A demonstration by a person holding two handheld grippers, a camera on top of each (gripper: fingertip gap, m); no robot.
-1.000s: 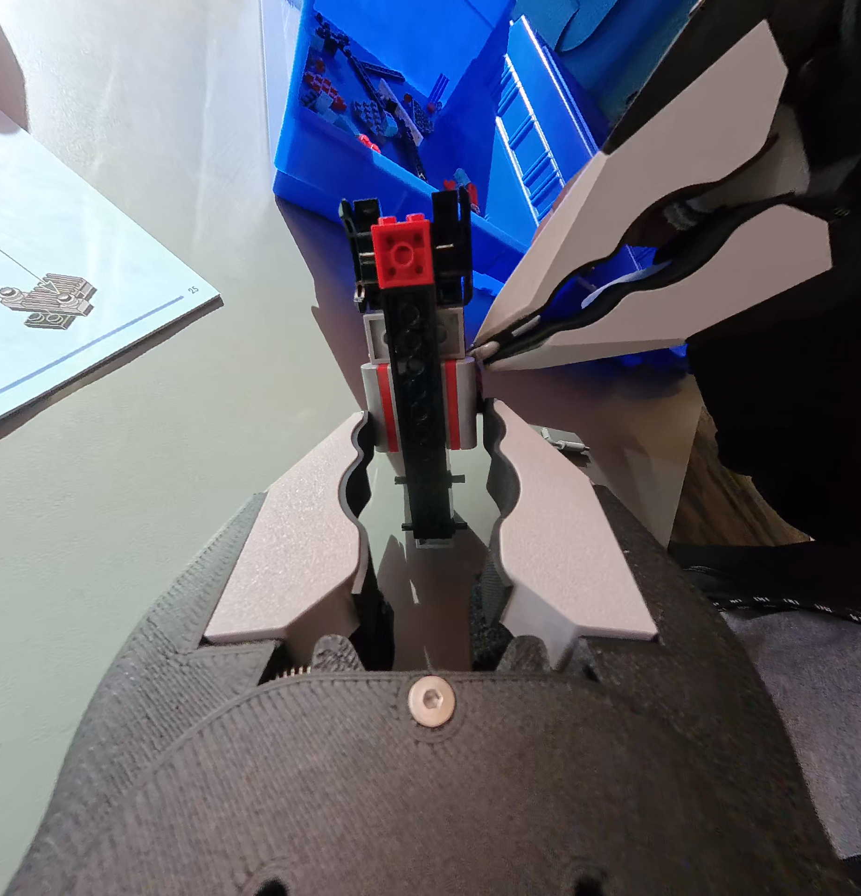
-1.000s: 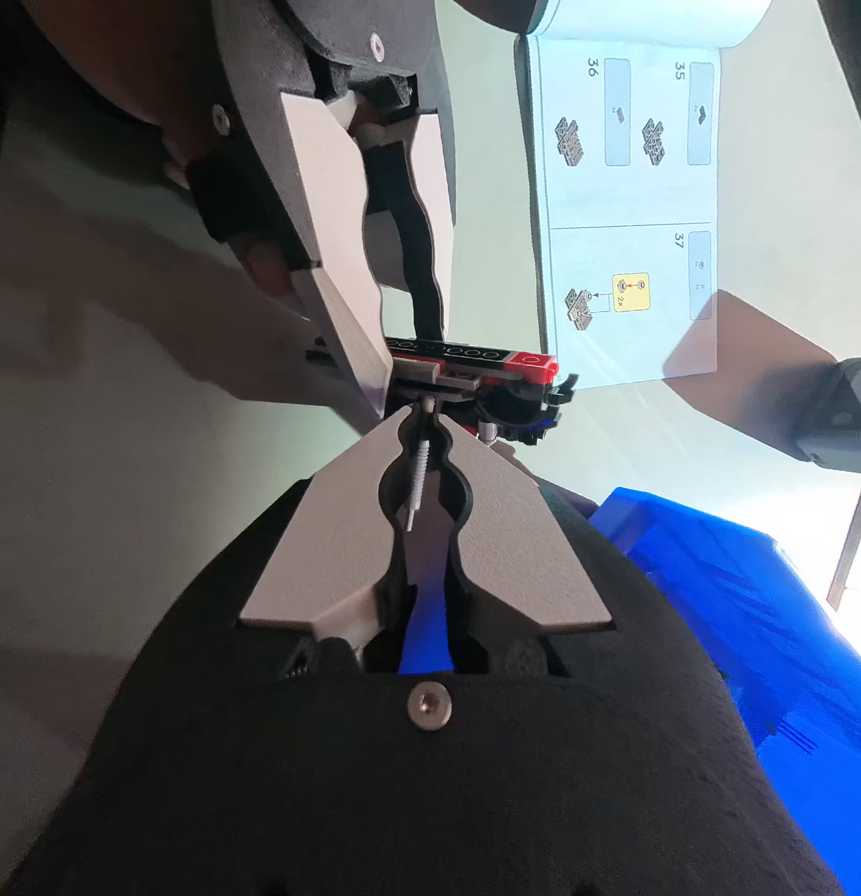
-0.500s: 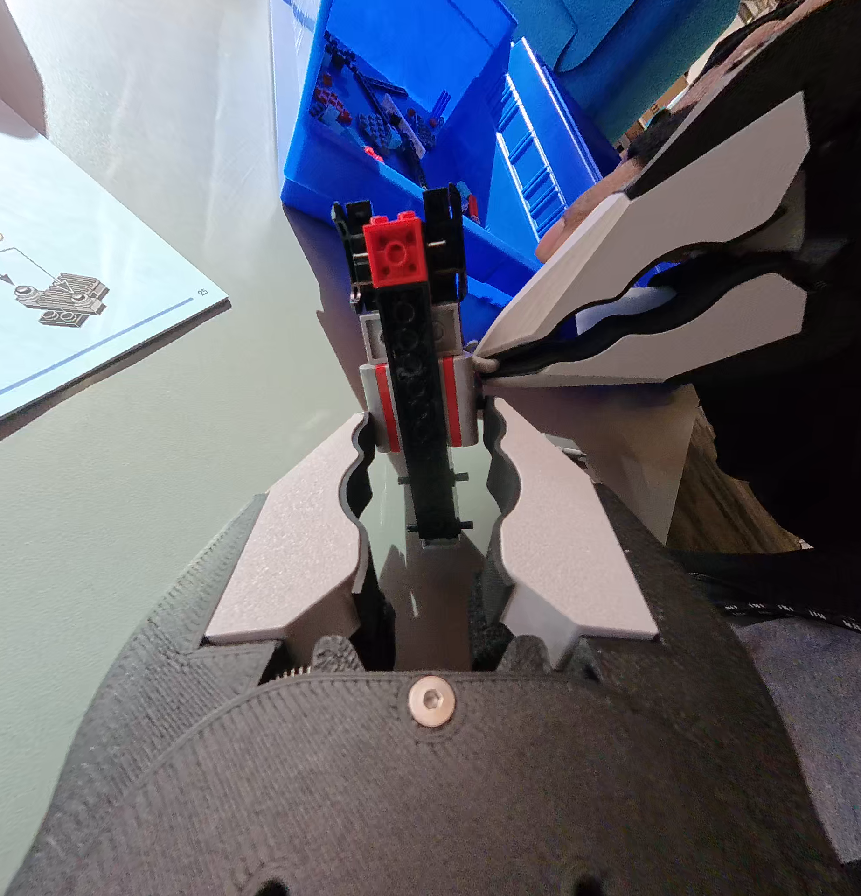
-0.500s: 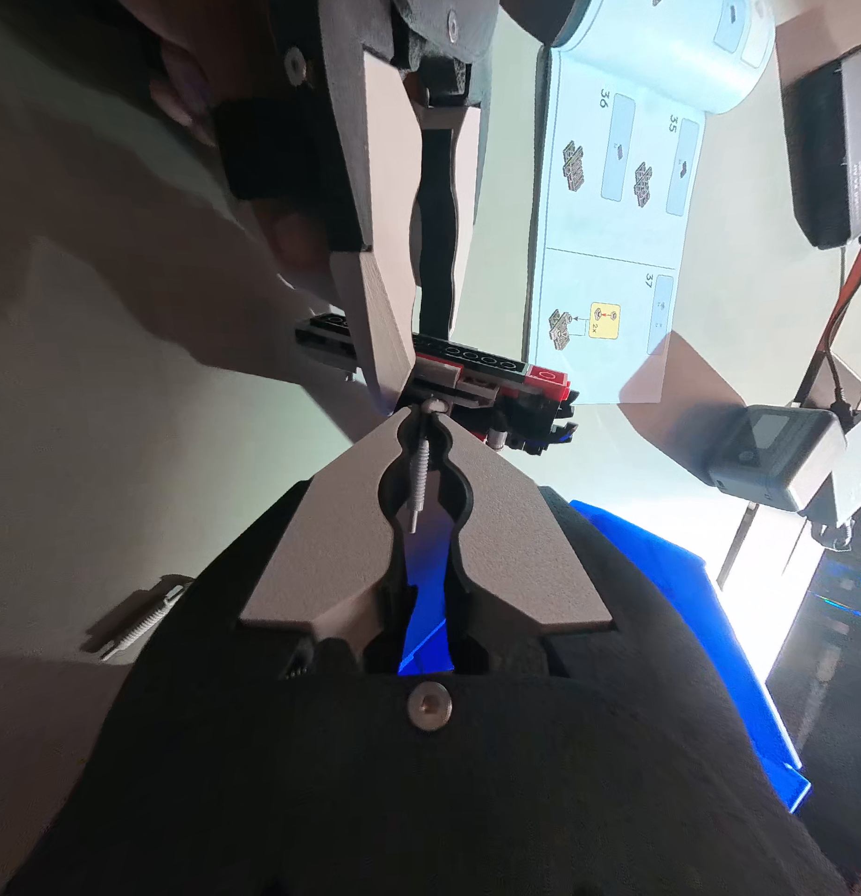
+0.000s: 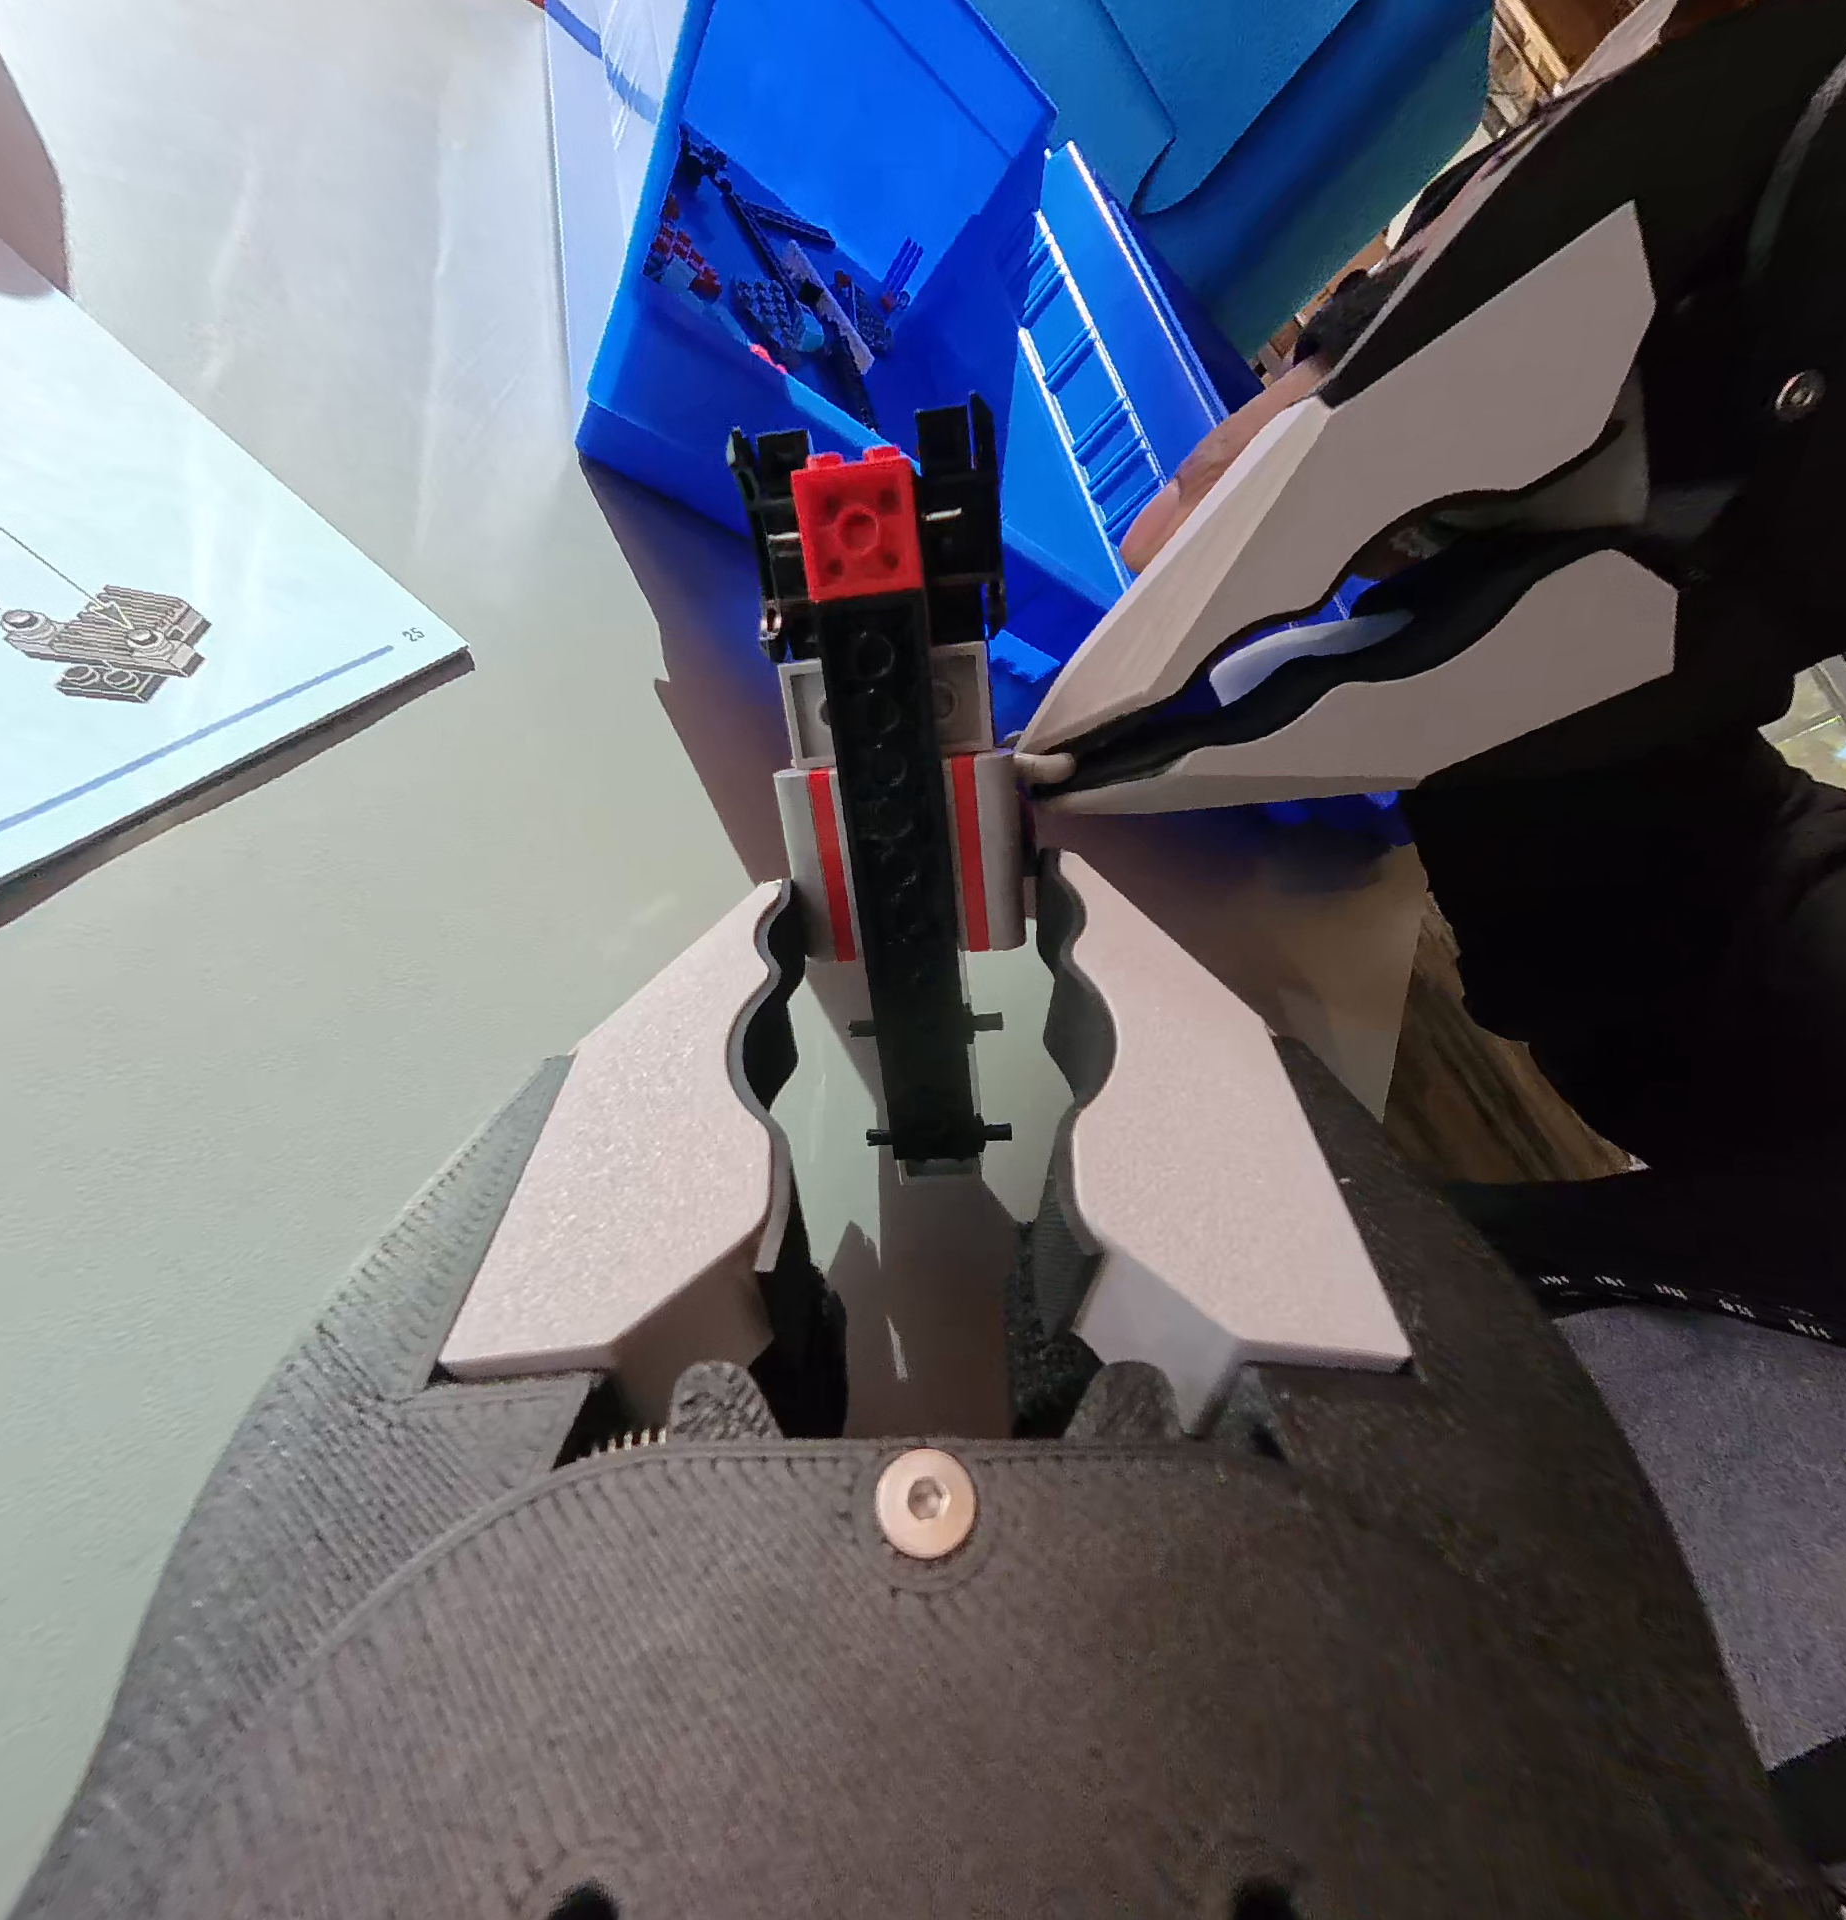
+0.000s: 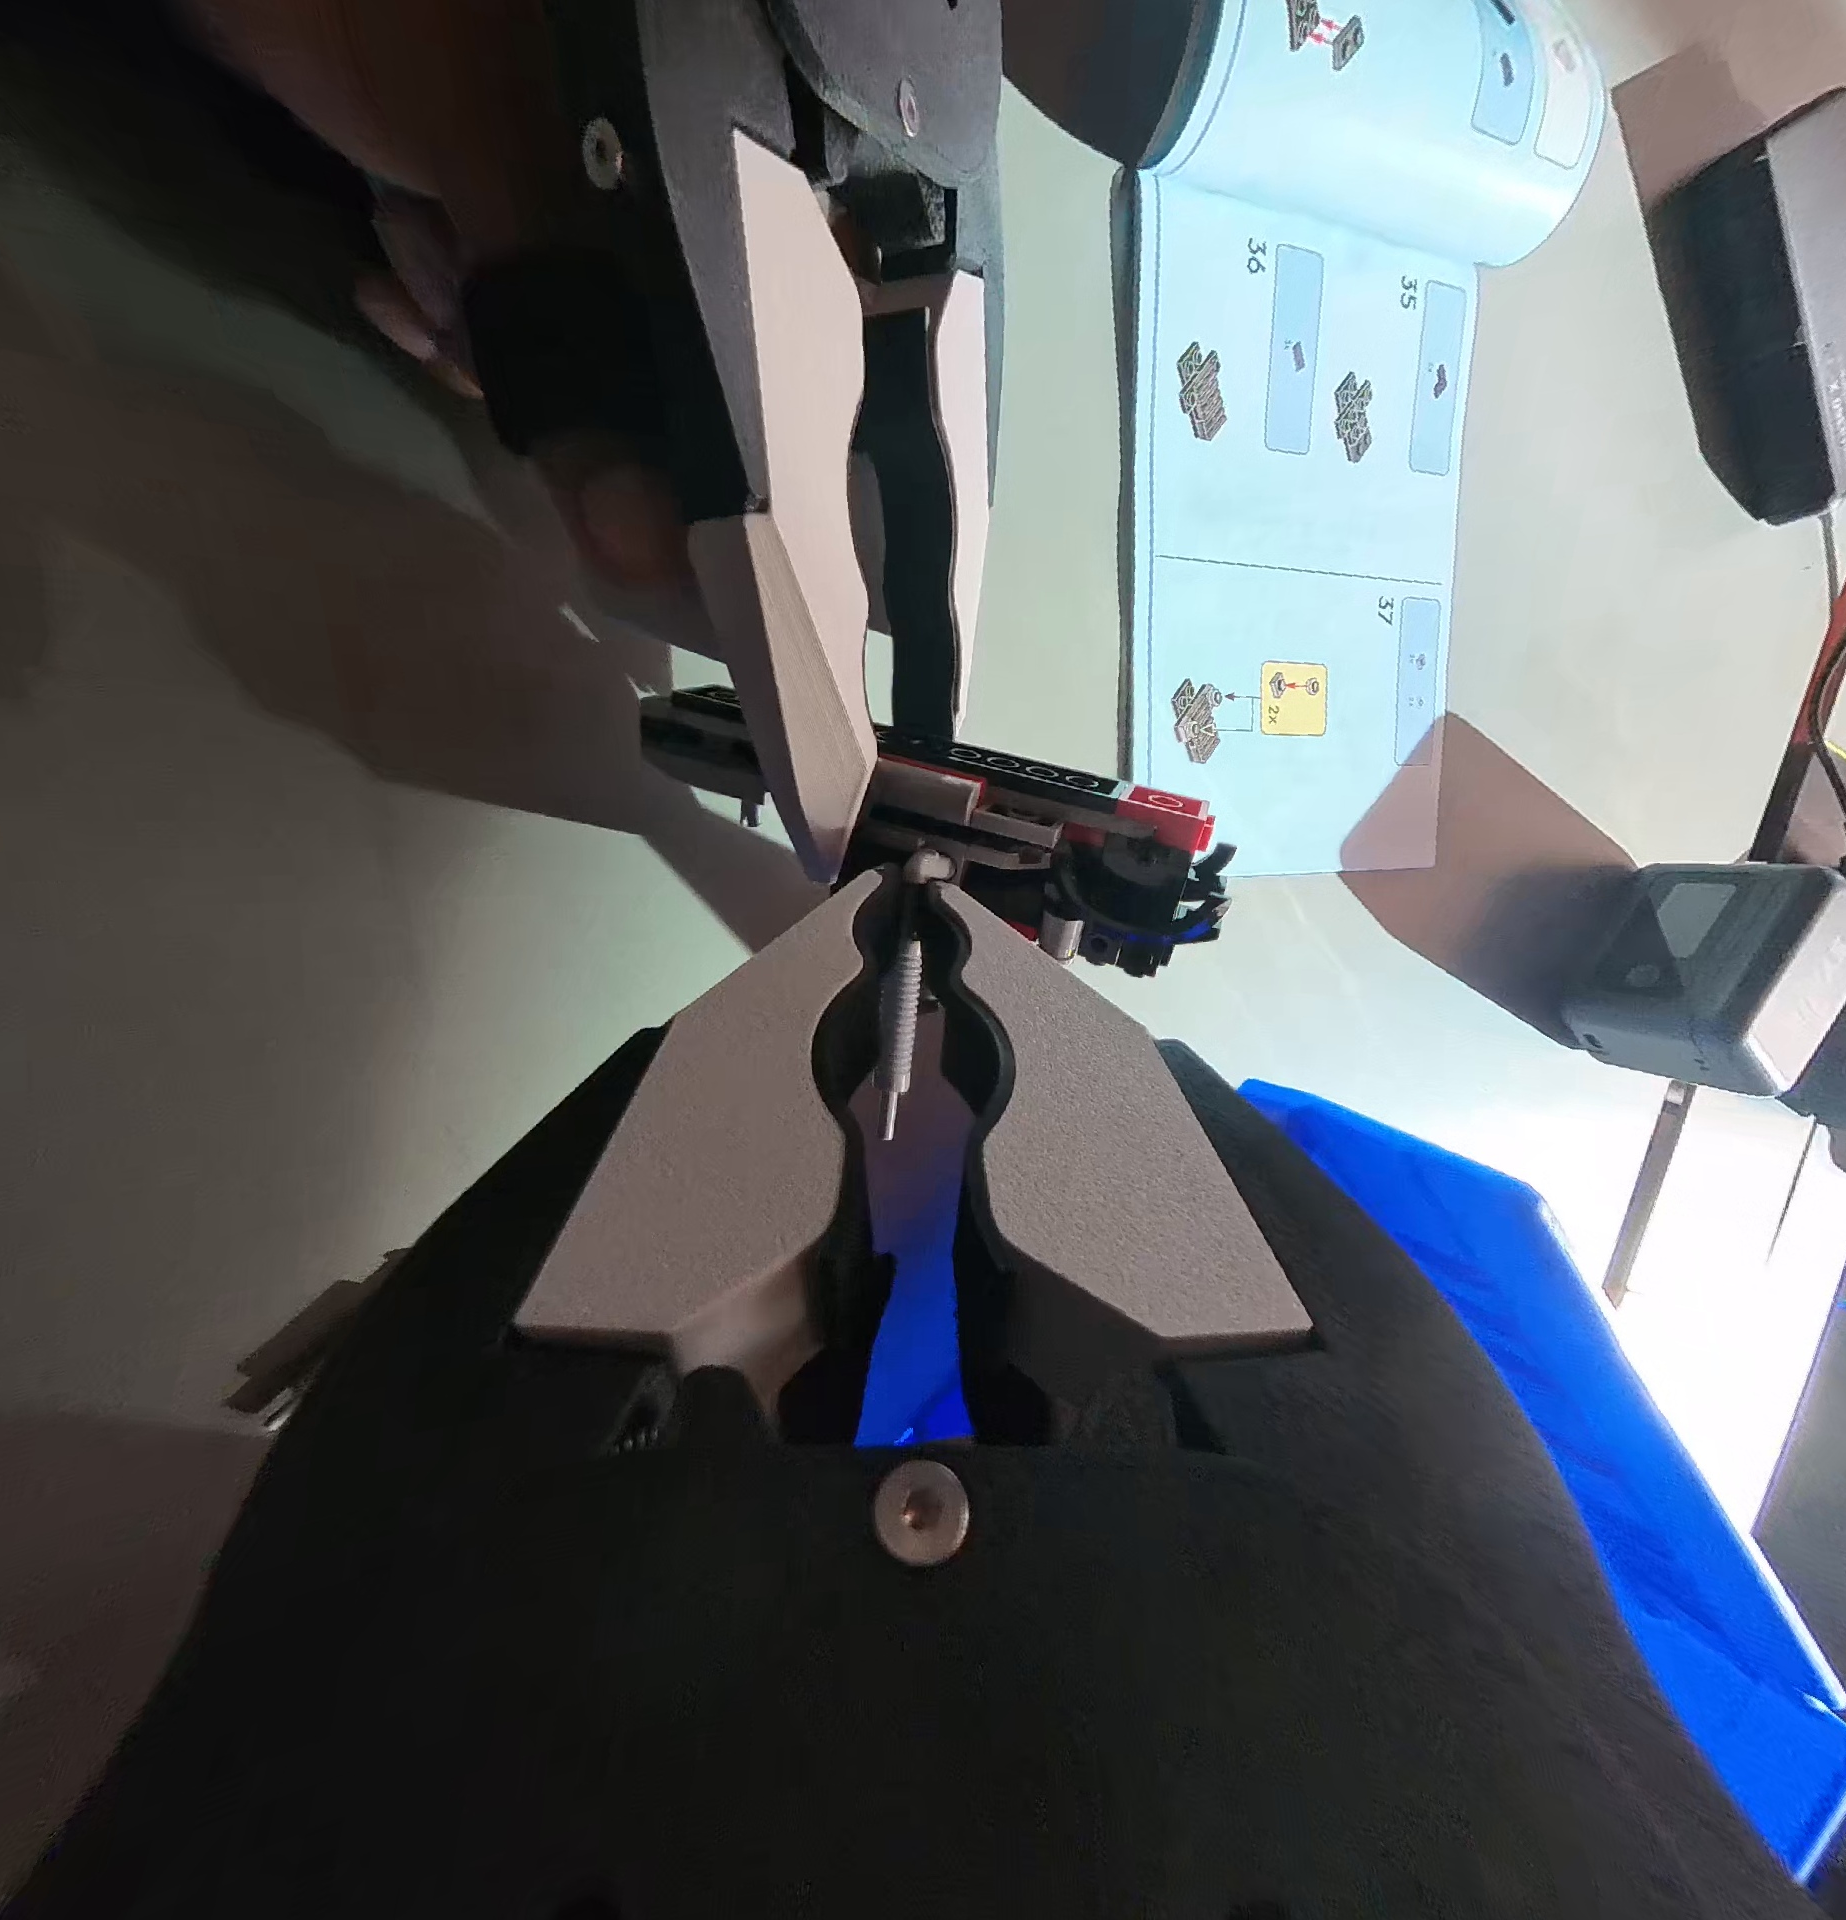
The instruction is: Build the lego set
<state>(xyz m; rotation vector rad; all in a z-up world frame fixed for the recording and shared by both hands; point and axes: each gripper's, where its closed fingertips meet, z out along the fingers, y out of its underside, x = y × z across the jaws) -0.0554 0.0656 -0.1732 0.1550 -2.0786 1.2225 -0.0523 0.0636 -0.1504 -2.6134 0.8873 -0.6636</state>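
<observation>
My left gripper [image 5: 911,902] is shut on a lego assembly [image 5: 891,717]: a long black beam with a red brick at its far end, grey and red blocks at its sides and black clips. My right gripper [image 6: 911,896] is shut on a thin light-grey ribbed antenna piece [image 6: 900,1006]. The piece's round tip touches the grey side of the assembly [image 6: 1012,810]. In the left wrist view the right gripper [image 5: 1033,774] comes in from the right and meets the assembly's right flank. In the right wrist view the left gripper [image 6: 846,821] reaches down from above.
An open instruction booklet [image 5: 119,603] lies on the pale table at the left; it also shows in the right wrist view [image 6: 1303,468]. A blue bin [image 5: 794,281] with several loose bricks stands behind the assembly. Dark boxes with cables [image 6: 1771,301] and a small camera-like device [image 6: 1719,987] sit at the right. Left and right tips are no more than a few centimetres apart.
The right gripper has tilted and kept the antenna tip pressed at the assembly's side. The left gripper holds the assembly in the same grip. Both views have shifted slightly.
</observation>
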